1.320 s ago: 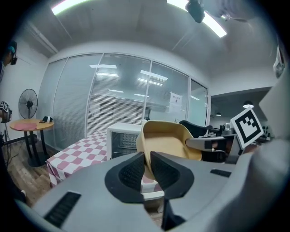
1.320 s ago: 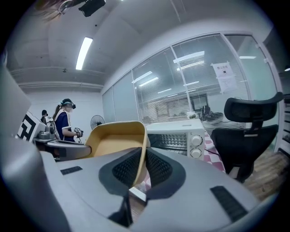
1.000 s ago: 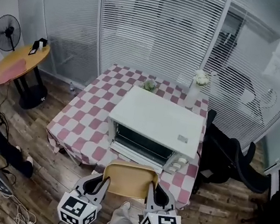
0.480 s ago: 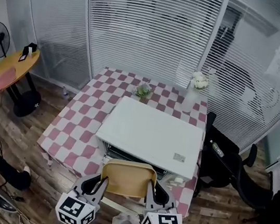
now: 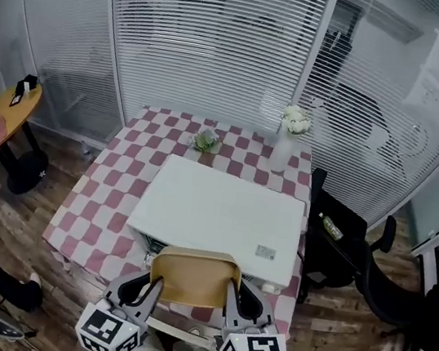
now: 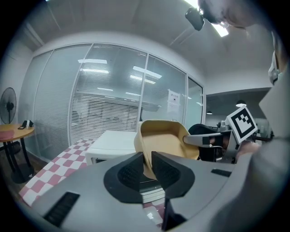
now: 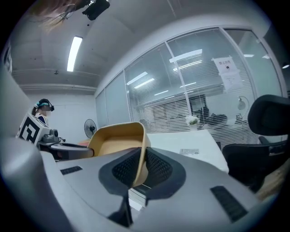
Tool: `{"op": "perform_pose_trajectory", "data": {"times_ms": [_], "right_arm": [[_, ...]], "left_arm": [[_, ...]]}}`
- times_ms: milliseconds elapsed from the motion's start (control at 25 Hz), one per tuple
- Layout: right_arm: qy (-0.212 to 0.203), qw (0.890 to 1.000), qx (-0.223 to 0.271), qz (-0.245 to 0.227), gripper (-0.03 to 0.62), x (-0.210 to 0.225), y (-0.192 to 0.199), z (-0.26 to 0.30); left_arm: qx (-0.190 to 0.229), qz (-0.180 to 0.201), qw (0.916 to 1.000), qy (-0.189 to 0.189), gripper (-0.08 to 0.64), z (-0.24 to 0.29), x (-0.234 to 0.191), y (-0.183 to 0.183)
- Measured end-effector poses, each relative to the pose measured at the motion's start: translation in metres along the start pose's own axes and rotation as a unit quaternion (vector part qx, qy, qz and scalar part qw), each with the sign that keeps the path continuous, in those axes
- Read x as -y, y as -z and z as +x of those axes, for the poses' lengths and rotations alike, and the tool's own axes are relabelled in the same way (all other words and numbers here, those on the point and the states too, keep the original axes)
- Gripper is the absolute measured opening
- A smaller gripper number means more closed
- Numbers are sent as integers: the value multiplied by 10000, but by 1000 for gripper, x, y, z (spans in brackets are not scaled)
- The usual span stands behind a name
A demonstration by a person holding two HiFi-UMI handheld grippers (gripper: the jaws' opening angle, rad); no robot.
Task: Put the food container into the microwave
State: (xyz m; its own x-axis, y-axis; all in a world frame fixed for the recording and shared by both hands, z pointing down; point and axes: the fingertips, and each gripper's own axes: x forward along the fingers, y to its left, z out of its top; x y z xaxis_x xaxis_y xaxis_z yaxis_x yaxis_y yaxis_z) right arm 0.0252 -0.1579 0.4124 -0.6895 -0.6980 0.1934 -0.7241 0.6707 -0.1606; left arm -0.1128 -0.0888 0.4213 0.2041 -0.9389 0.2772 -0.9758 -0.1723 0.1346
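Microwave point(image 5: 218, 212) sits closer now; left gripper point(image 5: 154, 286) and right gripper point(image 5: 230, 293) jaws pinch opposite walls of the food container point(image 5: 193, 276), which looks light and bendy.

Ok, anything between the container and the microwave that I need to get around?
No loose object shows between them. The food container, clamped at its sides by the left gripper and right gripper, hangs just before the near edge of the microwave. Its front is mostly hidden, so whether the door is open cannot be told.
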Motion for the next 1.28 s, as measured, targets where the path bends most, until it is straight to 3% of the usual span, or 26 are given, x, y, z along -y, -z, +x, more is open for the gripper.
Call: {"op": "perform_pose_trajectory", "data": {"times_ms": [400,640,960,1280], "right_arm": [[1097,9936,99,253,20,20,-2,-12],[1519,9878,131,319,20,12,-1,-12],[1551,9873,-87,346,20,1,14,-10],[1622,9848,-453,418,21,-5,47,-15]], "left_arm": [[-185,326,9926,1155,64,32,7,-13],[-291,472,9859,1578,64,39,-4,-16],[-484,547,9789,1907,72,30,-11,2],[-961,699,9706,2094,77,27,-11,39]]}}
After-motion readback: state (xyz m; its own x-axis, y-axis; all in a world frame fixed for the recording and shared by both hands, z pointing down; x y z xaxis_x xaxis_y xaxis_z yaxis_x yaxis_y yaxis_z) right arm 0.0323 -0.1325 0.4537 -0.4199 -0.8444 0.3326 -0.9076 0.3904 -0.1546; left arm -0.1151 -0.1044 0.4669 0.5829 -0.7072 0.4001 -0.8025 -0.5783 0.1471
